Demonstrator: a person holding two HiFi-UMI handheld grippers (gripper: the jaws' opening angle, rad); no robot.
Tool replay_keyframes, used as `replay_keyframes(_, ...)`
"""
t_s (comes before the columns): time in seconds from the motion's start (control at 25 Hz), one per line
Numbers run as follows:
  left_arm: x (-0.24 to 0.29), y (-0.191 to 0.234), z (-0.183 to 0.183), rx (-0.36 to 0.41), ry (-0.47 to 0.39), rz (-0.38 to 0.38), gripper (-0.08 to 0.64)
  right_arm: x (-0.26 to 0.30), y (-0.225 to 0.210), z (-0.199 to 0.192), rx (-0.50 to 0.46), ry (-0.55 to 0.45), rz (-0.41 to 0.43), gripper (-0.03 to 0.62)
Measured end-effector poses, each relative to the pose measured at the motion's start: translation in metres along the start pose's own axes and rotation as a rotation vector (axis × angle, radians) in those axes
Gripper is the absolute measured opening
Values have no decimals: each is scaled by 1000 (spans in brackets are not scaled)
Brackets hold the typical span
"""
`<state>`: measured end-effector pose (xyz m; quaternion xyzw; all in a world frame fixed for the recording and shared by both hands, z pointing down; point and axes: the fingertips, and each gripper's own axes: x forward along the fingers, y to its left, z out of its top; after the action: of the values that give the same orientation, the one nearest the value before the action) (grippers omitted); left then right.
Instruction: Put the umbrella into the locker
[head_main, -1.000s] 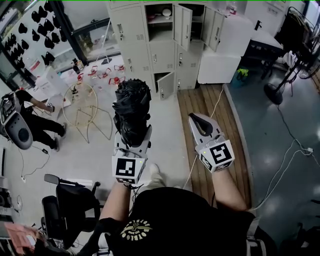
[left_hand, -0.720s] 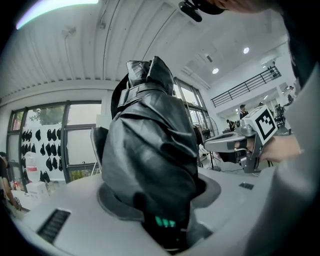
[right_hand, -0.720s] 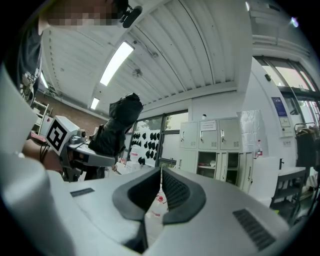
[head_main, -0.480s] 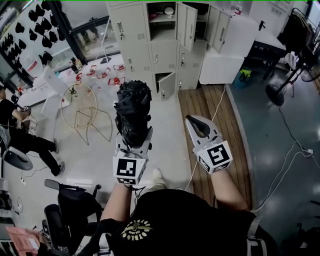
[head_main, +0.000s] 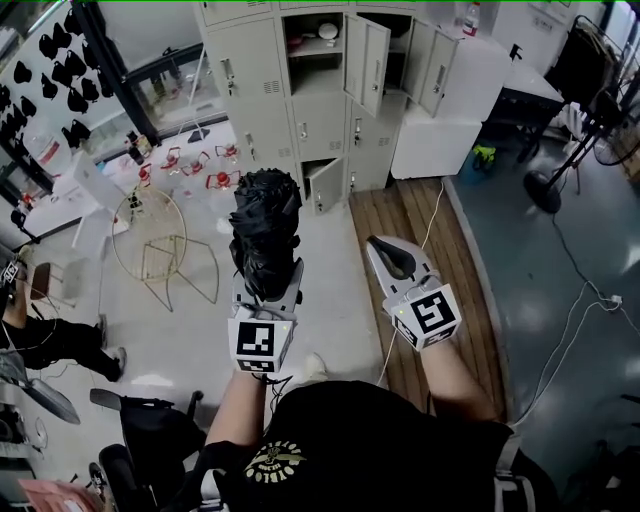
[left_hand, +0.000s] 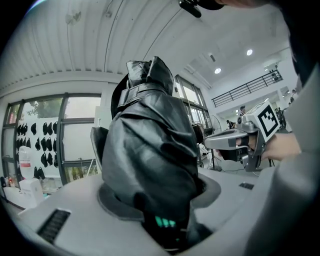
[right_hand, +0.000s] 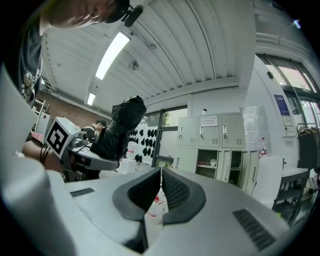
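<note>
A folded black umbrella (head_main: 265, 230) stands upright in my left gripper (head_main: 268, 285), whose jaws are shut on its lower part. In the left gripper view the umbrella (left_hand: 150, 150) fills the space between the jaws and hides most of what lies ahead. My right gripper (head_main: 388, 252) is held level beside it, jaws shut with nothing in them; its pads meet in the right gripper view (right_hand: 160, 175). The grey lockers (head_main: 320, 100) stand ahead across the floor, with some doors open and one low door ajar (head_main: 327, 182). The same lockers (right_hand: 210, 145) show beyond the right jaws.
A round wire stand (head_main: 165, 240) sits on the floor to the left. A white cabinet (head_main: 440, 120) adjoins the lockers on the right, with a floor fan (head_main: 545, 190) further right. A cable (head_main: 420, 240) runs along the wooden strip (head_main: 440, 280). A black chair (head_main: 140, 440) is at lower left.
Both grippers have travelled toward the lockers, which now sit lower and nearer in the head view. The umbrella stays gripped. The person at the left has slid mostly out of view.
</note>
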<state>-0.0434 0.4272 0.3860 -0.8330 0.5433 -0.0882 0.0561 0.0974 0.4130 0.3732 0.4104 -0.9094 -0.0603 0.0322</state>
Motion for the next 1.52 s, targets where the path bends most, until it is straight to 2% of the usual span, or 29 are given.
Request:
replay_keyframes(0.56, 51, 56, -8, 7, 4, -33, 229, 85, -16, 4, 6, -7, 9, 31)
replay_keyframes(1.08, 76, 112, -12, 12, -5, -77, 229, 145, -6, 8, 11, -20, -8, 31)
replay_keyframes(1.52, 93, 134, -21, -13, 1, -109, 229, 169, -9, 5, 17, -9, -33, 31)
